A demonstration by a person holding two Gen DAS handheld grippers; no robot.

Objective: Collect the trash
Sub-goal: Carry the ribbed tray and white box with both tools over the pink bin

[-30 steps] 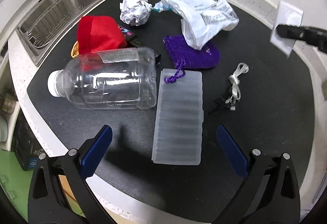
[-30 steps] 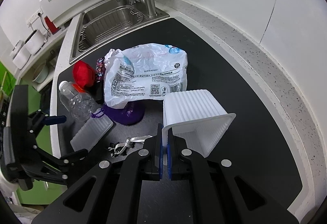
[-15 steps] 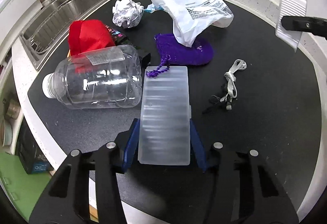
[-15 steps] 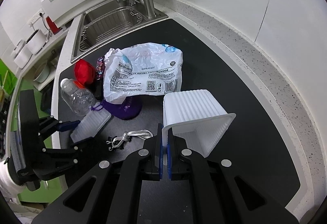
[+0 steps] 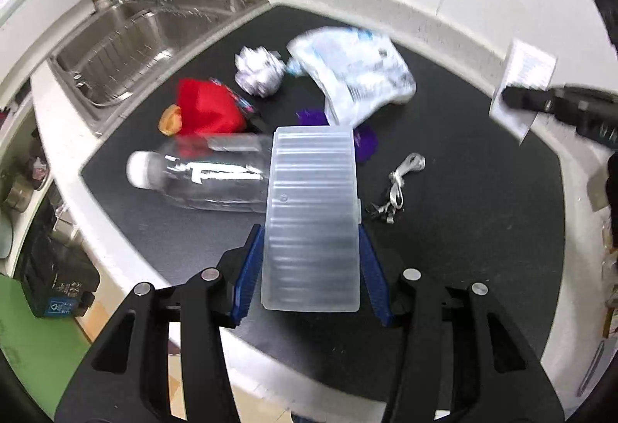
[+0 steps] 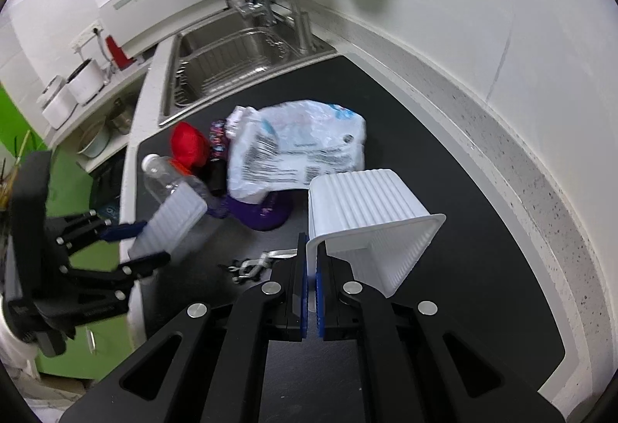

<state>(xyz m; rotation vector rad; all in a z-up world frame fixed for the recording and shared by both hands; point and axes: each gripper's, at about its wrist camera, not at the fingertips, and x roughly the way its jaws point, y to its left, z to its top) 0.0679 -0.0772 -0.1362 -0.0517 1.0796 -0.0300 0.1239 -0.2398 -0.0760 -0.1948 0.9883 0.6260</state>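
My left gripper [image 5: 311, 264] pinches the clear ribbed lid [image 5: 313, 214] by its two long sides, and the lid is in the air over the black mat [image 5: 483, 230], tilted, with its far end above the bottle [image 5: 208, 176]. In the right wrist view the same lid [image 6: 174, 220] shows at the left, between the blue pads [image 6: 123, 230] of that gripper. My right gripper [image 6: 311, 282] has its jaws pressed together on the rim of the white tub [image 6: 367, 214]; the tub lies on its side in my grip, its open mouth toward the camera. In the left view I see only a small part of the tub [image 5: 525, 83], at the right edge.

On the mat remain the clear bottle lying on its side, a red cloth [image 5: 206, 106] behind it, a paper ball [image 5: 257, 71], a white printed bag [image 5: 355, 71] and a grey strap [image 5: 401, 180]. The purple pouch [image 5: 365, 143] is mostly hidden by the lid and the bag; the right view shows more of it [image 6: 266, 214]. Something orange [image 5: 172, 118] sticks out beside the red cloth, and a dark printed wrapper [image 6: 218, 137] lies next to it; I cannot tell what either is. The left view is blurred, so the print on the bag is not readable. The sink [image 6: 231, 64] is beyond the mat.
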